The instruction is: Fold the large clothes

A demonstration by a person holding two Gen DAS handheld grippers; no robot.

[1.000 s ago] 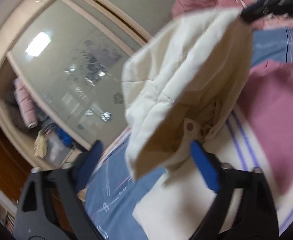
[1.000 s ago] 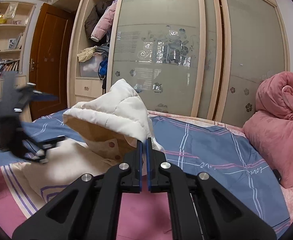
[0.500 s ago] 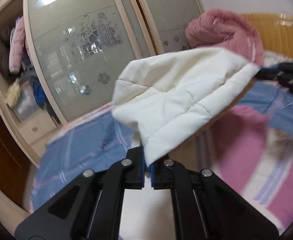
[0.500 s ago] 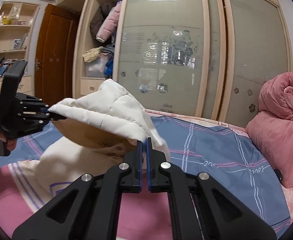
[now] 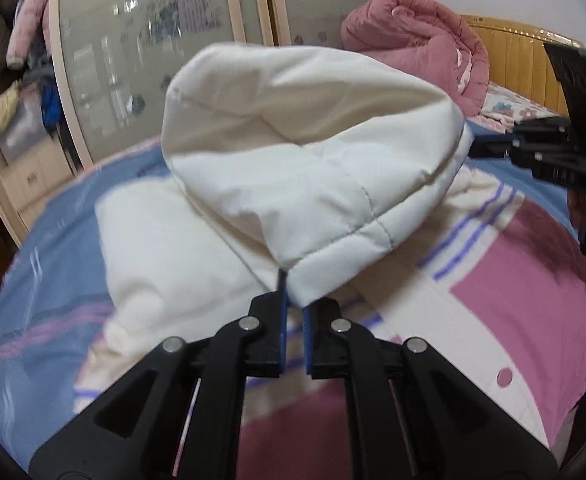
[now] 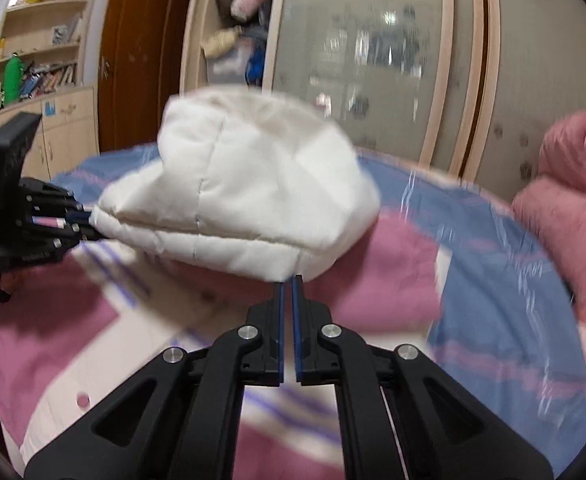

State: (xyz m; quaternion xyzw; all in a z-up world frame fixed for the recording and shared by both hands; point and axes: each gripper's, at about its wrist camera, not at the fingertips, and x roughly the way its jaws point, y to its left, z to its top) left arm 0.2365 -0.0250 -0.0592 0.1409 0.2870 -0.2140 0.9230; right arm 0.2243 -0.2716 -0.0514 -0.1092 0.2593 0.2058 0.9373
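Observation:
A cream padded jacket is held up over the bed, stretched between both grippers. My left gripper is shut on one corner of its hem. My right gripper is shut on the opposite corner of the jacket. The rest of the jacket lies on the bedspread below the lifted part. The right gripper shows at the right edge of the left wrist view. The left gripper shows at the left of the right wrist view.
The bed has a pink, white and blue striped cover. A rolled pink duvet lies by the wooden headboard. A wardrobe with frosted sliding doors stands beyond the bed, with a brown door and bookshelves beside it.
The left gripper closed on the jacket's hem after being open a second ago. Both grippers have swung the lifted jacket part lower and further over the bed.

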